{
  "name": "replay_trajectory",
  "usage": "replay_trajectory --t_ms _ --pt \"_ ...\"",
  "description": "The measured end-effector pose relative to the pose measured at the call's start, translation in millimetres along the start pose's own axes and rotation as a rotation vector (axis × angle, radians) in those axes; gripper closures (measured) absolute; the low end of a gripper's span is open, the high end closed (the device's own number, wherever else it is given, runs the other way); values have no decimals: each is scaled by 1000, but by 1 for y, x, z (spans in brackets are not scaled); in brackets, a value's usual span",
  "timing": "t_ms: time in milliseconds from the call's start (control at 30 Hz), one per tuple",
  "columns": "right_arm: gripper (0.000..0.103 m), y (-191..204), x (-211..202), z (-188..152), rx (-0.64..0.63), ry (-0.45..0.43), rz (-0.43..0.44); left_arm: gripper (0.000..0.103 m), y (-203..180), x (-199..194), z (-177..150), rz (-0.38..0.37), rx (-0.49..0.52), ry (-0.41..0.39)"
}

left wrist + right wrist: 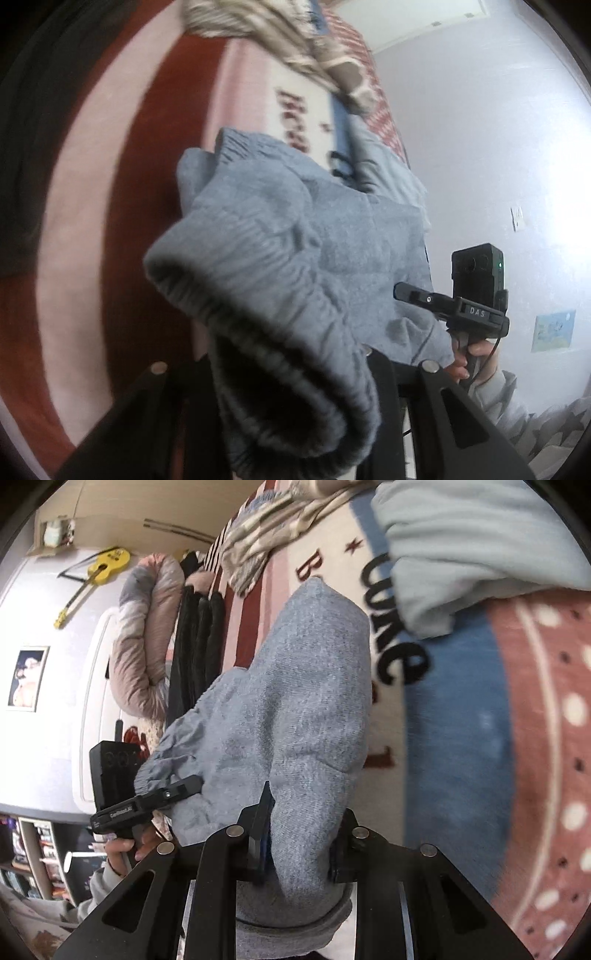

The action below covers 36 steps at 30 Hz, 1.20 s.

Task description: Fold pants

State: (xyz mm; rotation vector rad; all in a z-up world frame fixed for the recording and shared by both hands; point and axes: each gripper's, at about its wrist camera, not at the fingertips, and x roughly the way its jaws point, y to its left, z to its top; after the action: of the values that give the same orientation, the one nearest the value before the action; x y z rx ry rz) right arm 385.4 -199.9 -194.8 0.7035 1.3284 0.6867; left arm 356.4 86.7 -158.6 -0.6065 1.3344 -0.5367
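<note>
Grey-blue pants [295,236] hang bunched between both grippers above a patterned blanket [129,177]. In the left wrist view the ribbed elastic waistband [280,354] drapes over my left gripper [291,373] and hides its fingertips. My right gripper [413,295] shows there, clamped on the cloth's far edge. In the right wrist view my right gripper [299,849] is shut on a thick fold of the pants [295,701]. My left gripper [184,788] grips the cloth's left edge.
A beige patterned cloth [266,528] and a pale blue garment [461,546] lie on the blanket [480,720]. A rolled pink duvet [144,635] and dark fabric [195,646] lie along its far side. A yellow guitar [96,572] hangs on the wall.
</note>
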Motion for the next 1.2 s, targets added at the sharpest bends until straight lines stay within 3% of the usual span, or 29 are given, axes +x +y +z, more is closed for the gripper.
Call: replay_trajectory --t_ms 133,367,500,700,933,1200 --pt "87 7 -32 9 -19 -61 -2 80 -42 -2 19 37 96 -22" --pt "87 10 -87 62 -68 -151 -2 80 -108 3 74 49 188 -69" --pt "87 -11 -124 101 -89 -166 -26 80 -146 29 102 49 215 -86" --pt "87 -67 -173 158 -92 -174 -103 80 -192 101 144 44 225 -93" --pt "87 -132 -198 199 -56 -163 -199 79 -220 179 162 57 219 -67" --pt "87 -172 -181 224 -47 -95 -271 79 -212 221 172 129 188 -12"
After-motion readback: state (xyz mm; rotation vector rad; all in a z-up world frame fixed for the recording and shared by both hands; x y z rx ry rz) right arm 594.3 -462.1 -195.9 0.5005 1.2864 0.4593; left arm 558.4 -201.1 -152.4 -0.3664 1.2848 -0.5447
